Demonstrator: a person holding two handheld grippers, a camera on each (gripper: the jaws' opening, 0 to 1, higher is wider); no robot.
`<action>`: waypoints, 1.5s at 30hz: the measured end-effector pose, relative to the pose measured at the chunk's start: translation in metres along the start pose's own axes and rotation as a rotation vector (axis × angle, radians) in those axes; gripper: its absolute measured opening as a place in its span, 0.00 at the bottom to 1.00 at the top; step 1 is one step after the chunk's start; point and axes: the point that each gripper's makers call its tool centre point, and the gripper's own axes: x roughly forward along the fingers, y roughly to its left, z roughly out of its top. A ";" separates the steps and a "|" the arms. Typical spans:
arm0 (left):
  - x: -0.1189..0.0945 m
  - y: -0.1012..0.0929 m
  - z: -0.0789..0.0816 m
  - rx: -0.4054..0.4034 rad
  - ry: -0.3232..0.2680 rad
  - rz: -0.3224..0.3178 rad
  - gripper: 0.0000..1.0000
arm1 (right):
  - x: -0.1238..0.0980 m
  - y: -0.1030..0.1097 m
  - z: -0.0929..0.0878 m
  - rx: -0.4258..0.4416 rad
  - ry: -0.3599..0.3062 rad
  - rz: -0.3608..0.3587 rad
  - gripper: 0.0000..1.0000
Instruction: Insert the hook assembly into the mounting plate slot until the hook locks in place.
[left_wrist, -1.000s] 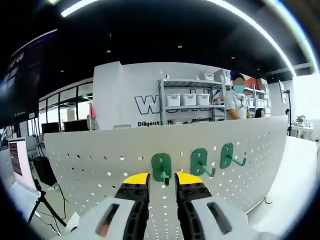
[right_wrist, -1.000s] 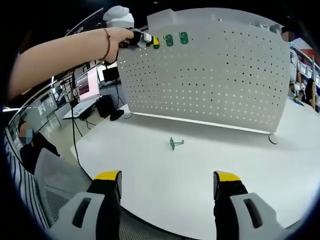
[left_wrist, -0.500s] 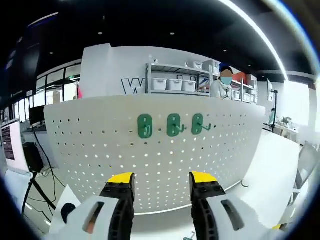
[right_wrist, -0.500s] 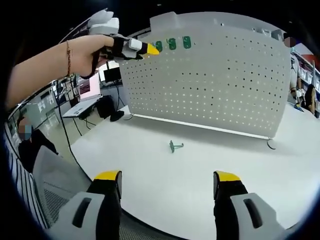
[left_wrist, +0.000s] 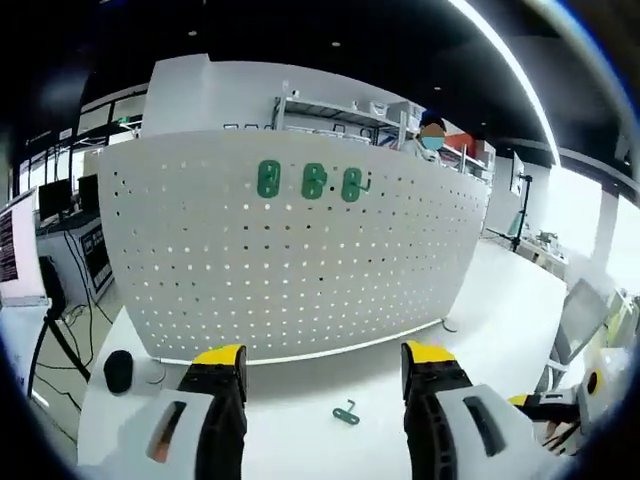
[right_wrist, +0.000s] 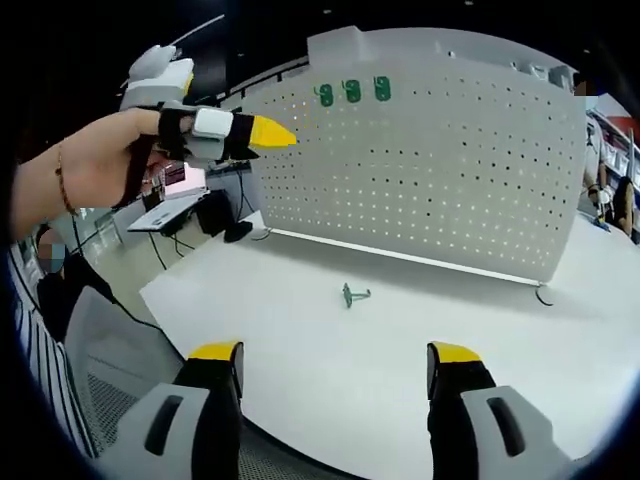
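A white perforated mounting plate (left_wrist: 300, 270) (right_wrist: 440, 170) stands upright on the white table. Three green hooks (left_wrist: 312, 182) (right_wrist: 352, 92) hang in a row near its top edge. A loose green hook (left_wrist: 346, 414) (right_wrist: 354, 294) lies on the table in front of the plate. My left gripper (left_wrist: 325, 362) is open and holds nothing, well back from the plate. The right gripper view shows that left gripper (right_wrist: 262, 133) in a person's hand at the upper left, away from the plate. My right gripper (right_wrist: 335, 362) is open and empty, low over the table's near edge.
The white table (right_wrist: 300, 360) stretches in front of the plate. A small dark object (left_wrist: 117, 370) sits on the table left of the plate. Behind the plate are shelves with bins (left_wrist: 340, 110) and a person (left_wrist: 432, 140). Desks with monitors (right_wrist: 170, 190) stand to the left.
My left gripper has pulled back and down from the top row of hooks and opened wider. The third hook stays on the plate. The right gripper has not moved.
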 end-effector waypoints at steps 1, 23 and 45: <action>-0.006 -0.001 -0.007 -0.009 0.013 -0.005 0.70 | 0.000 0.000 0.000 -0.001 -0.002 0.001 0.72; -0.070 0.000 -0.080 -0.099 0.150 -0.016 0.92 | -0.002 0.005 0.002 -0.038 -0.018 0.016 0.71; -0.056 -0.021 -0.135 -0.098 0.286 -0.080 0.83 | -0.003 0.001 0.001 -0.021 -0.020 0.007 0.70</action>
